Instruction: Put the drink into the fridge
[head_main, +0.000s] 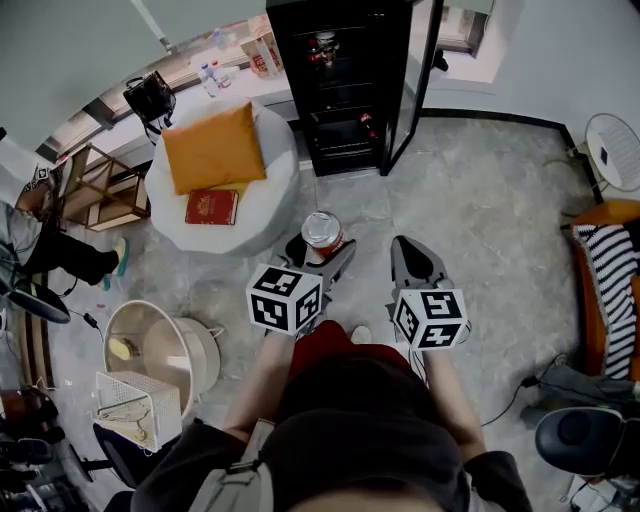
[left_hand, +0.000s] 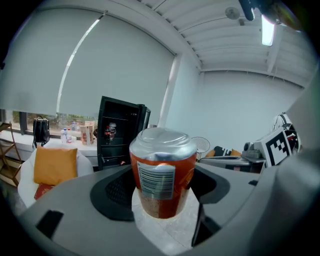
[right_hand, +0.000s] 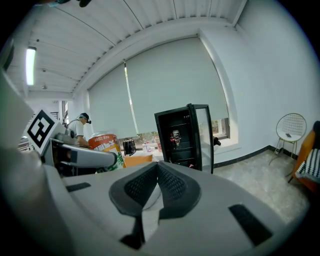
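A red drink can (head_main: 322, 232) with a silver top stands upright between the jaws of my left gripper (head_main: 320, 250), which is shut on it. In the left gripper view the can (left_hand: 162, 172) fills the gap of the left gripper (left_hand: 163, 192), barcode toward the camera. My right gripper (head_main: 413, 252) is beside it to the right, shut with nothing in it; its pads meet in the right gripper view (right_hand: 158, 176), where the can (right_hand: 106, 145) shows at the left. The black fridge (head_main: 343, 85) stands ahead with its glass door (head_main: 412, 80) swung open and drinks on its shelves.
A white round pouf (head_main: 262, 200) with an orange cushion (head_main: 213, 147) and a red book (head_main: 211, 207) sits left of the fridge. A striped seat (head_main: 610, 280) and a white wire chair (head_main: 615, 150) are at the right. A round bin (head_main: 165, 350) lies near left.
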